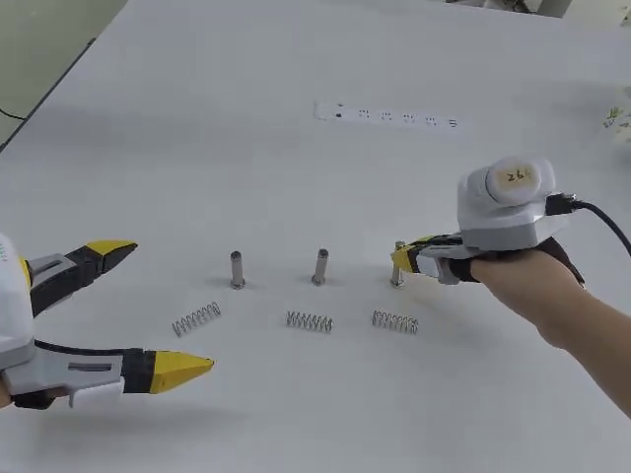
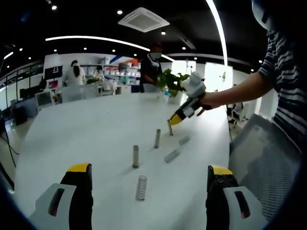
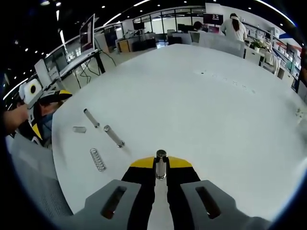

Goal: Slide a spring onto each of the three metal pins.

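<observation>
Right gripper [image 1: 399, 258] jaws clamped on right pin [image 3: 160, 164], upright mid-bench. Left gripper [image 2: 149, 169] jaws wide apart, nothing between, by near edge. Middle pin [image 1: 320, 266] and left pin [image 1: 237, 269] upright, bare. Three springs [image 1: 310, 321] flat on bench, one just nearside of each pin.

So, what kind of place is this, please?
Most likely an open-plan office or a lab. The work lies on a large white table. Desks with monitors stand behind it, and an air-conditioning unit is set overhead.
</observation>
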Demonstrator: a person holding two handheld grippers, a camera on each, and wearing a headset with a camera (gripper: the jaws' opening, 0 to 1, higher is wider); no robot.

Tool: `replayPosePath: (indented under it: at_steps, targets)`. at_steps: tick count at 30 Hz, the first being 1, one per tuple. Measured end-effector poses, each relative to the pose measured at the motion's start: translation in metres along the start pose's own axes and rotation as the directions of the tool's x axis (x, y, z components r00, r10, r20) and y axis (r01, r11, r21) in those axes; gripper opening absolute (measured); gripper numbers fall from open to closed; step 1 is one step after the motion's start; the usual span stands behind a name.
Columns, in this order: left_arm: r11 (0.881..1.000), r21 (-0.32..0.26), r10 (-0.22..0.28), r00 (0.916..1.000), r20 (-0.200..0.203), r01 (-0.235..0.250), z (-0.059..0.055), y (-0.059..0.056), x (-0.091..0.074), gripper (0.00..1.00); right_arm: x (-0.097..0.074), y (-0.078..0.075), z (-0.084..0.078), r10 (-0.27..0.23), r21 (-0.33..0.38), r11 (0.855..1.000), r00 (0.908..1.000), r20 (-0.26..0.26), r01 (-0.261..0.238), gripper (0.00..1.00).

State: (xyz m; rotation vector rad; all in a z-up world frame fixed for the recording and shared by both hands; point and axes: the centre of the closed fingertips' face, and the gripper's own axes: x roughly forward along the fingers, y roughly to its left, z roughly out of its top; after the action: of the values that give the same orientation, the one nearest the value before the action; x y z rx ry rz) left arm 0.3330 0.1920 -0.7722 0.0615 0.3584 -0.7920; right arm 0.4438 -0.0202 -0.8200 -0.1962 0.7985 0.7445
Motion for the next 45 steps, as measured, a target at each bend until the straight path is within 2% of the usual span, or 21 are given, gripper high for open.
replayPosePath:
  at_steps: [18,42,45]
  targets:
    - [1.0,-0.005,0.001,1.0,0.005,-0.001,0.001,-0.001,0.0,0.96,-0.004,0.002,-0.006,-0.016,-0.068,0.998,0.9997,-0.016,0.015,0.05]
    - [1.0,-0.002,0.001,1.0,0.007,-0.001,0.0,-0.002,-0.004,0.96,-0.006,0.006,-0.011,-0.029,-0.072,0.997,0.9988,-0.041,0.026,0.06]
    - [1.0,-0.003,-0.001,1.0,0.006,0.001,-0.001,-0.003,-0.003,0.96,-0.005,0.007,-0.011,-0.024,-0.065,0.998,0.9989,-0.04,0.021,0.1]
